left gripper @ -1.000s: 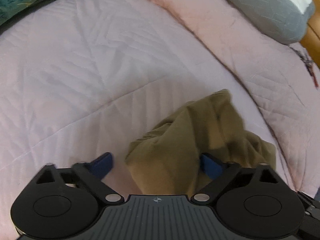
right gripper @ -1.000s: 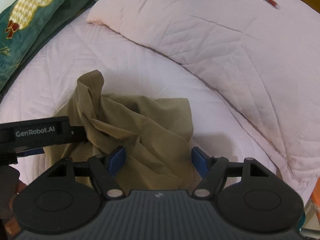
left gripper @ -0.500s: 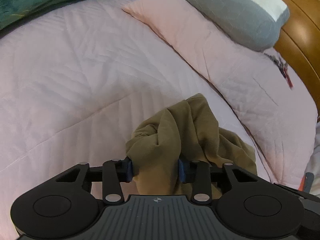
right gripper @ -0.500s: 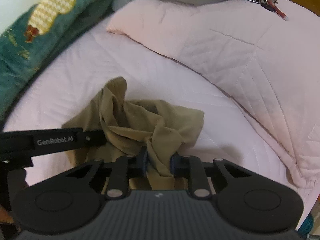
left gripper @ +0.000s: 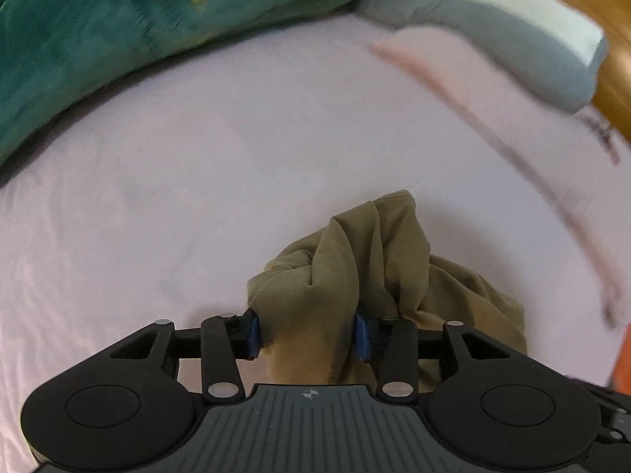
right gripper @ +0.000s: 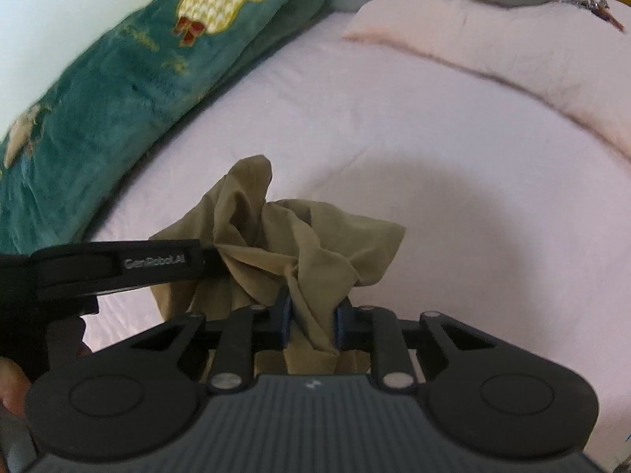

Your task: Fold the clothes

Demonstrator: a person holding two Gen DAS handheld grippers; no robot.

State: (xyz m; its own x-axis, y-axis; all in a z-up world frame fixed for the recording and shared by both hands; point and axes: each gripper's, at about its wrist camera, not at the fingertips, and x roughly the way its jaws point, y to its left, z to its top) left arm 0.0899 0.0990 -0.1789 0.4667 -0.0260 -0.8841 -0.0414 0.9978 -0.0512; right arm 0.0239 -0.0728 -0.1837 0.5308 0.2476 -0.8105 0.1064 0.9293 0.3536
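Left wrist view first: the left gripper has a thick wad of the olive garment between its blue pads, which press on the cloth from both sides even though the jaws are easing open a touch. The rest of the garment bunches up toward 12 o'clock and spills to 3 o'clock over the pink bedspread.

Right wrist view shows the same deal. The right gripper is pinched on a narrower twist of the fabric, its jaws also creeping open slightly, with cloth between them. The left tool's arm pokes in from 9 o'clock and meets the garment just beside the right one's grab. So the garment sits crumpled mid-bed, held at two spots that are really close together.

What worries me from here:
- Both grabs look like random wads, not corners or a hem. Spread the hands and it'll probably twist into a rope rather than open flat.
- Jaws loosening with a slick-looking fabric means a bunch could slide out, especially on the right where the pinch is thin.
- The teal plush blanket at 10 o'clock and the pink quilt at 1 o'clock crowd the flat area, so a laid-out garment could end up draped over them.
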